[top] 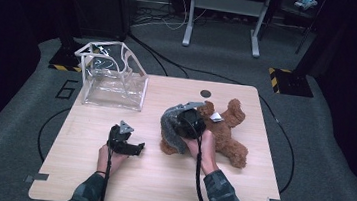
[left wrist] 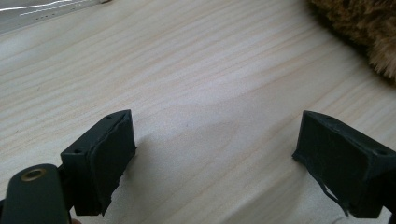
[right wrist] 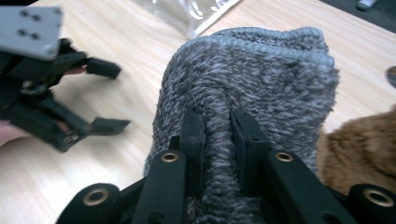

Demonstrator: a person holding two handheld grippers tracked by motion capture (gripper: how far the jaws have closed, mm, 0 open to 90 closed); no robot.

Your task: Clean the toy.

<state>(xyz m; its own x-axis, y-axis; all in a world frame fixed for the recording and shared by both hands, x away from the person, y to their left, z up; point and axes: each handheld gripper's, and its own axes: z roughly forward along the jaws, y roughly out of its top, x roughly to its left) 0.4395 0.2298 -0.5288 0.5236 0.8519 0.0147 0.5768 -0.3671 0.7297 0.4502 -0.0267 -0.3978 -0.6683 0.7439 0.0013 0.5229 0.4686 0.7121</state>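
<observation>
While I hold the right gripper (right wrist: 217, 135) over the middle of the pale wooden table (top: 157, 189), its black jaws pinch a fold of the grey knitted woollen cloth (right wrist: 261, 79), pads pressed against the fabric from both sides.

Item one: the grey knitted cloth, seen in the high view (top: 171, 125) draped down from my right gripper (top: 189, 122) and touching the table just beside the toy's left flank.

Item two: the brown plush teddy bear (top: 223, 130), lying flat on the table's right half, limbs splayed, a small white tag (top: 216, 117) on it; its fur shows at the right edge of the right gripper view (right wrist: 364, 149) and the top right corner of the left gripper view (left wrist: 364, 28).

Item three: the left gripper (left wrist: 215, 158), jaws spread wide with only bare wood between them. In the high view it (top: 133, 148) sits low over the table, left of the cloth and apart from it.

Item four: the clear plastic bag with white trim (top: 113, 78), standing open at the table's far left corner, well apart from both grippers.
</observation>
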